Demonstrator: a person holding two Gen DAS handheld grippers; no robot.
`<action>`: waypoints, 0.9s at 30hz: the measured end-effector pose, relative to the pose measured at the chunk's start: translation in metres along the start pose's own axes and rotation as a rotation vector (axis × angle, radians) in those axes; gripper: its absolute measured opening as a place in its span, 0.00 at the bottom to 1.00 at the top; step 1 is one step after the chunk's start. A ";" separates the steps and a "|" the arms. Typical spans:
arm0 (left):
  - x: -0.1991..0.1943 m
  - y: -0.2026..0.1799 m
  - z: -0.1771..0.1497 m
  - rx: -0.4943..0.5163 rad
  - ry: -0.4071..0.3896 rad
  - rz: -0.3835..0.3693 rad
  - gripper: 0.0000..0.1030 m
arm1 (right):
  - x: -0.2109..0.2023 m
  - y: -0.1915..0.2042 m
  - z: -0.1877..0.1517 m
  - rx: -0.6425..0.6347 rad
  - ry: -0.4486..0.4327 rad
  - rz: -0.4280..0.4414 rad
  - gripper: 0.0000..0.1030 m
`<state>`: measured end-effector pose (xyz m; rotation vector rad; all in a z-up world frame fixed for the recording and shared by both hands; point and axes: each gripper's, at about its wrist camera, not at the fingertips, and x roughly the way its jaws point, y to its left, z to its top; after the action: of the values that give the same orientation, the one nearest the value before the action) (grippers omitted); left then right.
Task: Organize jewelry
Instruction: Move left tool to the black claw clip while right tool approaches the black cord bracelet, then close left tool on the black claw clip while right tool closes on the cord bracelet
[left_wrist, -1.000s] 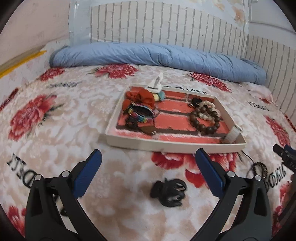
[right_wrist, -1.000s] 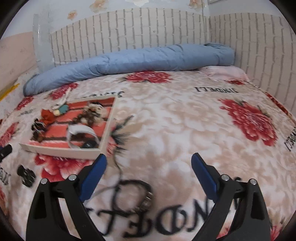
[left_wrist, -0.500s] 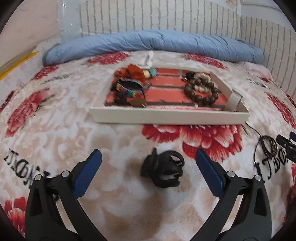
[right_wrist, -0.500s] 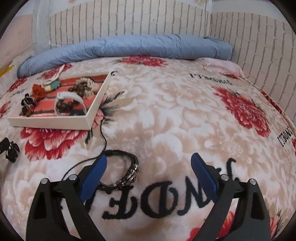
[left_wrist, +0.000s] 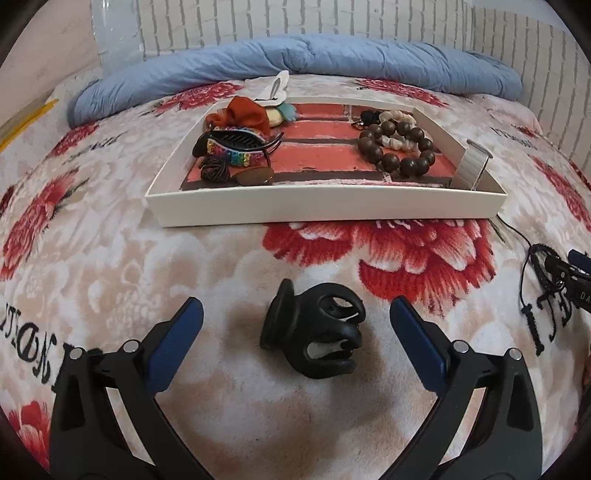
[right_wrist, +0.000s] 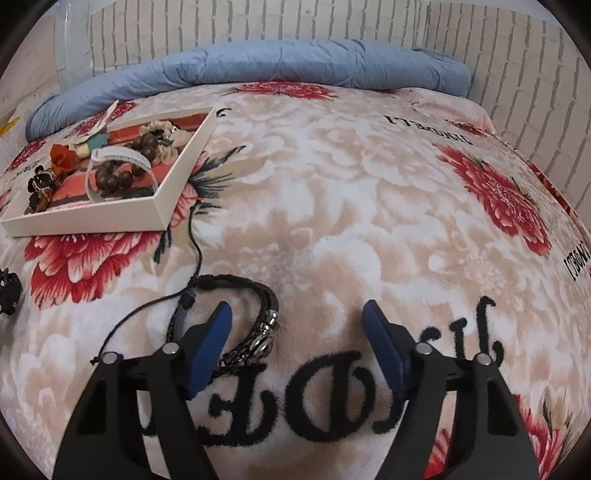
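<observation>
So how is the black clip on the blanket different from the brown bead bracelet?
The black hair clip is one solid plastic piece; the brown bead bracelet is many round beads in a ring. The clip lies on the blanket, between the open left gripper fingers; the bracelet is already in the tray.

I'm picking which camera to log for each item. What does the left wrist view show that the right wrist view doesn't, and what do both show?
Only the left wrist view shows the whole black plastic hair clip, lying between the open left claw fingers.

Only the right wrist view shows the full black braided cord bracelet, with the open right claw over it.

Both show the white shallow tray holding the brown wooden bead bracelet.
</observation>
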<state>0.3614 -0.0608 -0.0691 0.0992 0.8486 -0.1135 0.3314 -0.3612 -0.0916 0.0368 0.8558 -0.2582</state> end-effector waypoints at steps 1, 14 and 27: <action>0.001 -0.002 0.000 0.009 0.002 0.000 0.95 | 0.001 0.001 0.000 -0.002 0.003 -0.001 0.68; 0.013 -0.003 0.001 0.021 0.042 -0.054 0.66 | 0.005 0.005 0.003 -0.014 0.006 0.002 0.35; 0.010 -0.003 0.002 0.017 0.029 -0.063 0.47 | 0.003 0.003 0.005 0.004 -0.012 0.013 0.13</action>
<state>0.3689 -0.0642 -0.0758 0.0902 0.8796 -0.1791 0.3374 -0.3591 -0.0909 0.0443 0.8431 -0.2473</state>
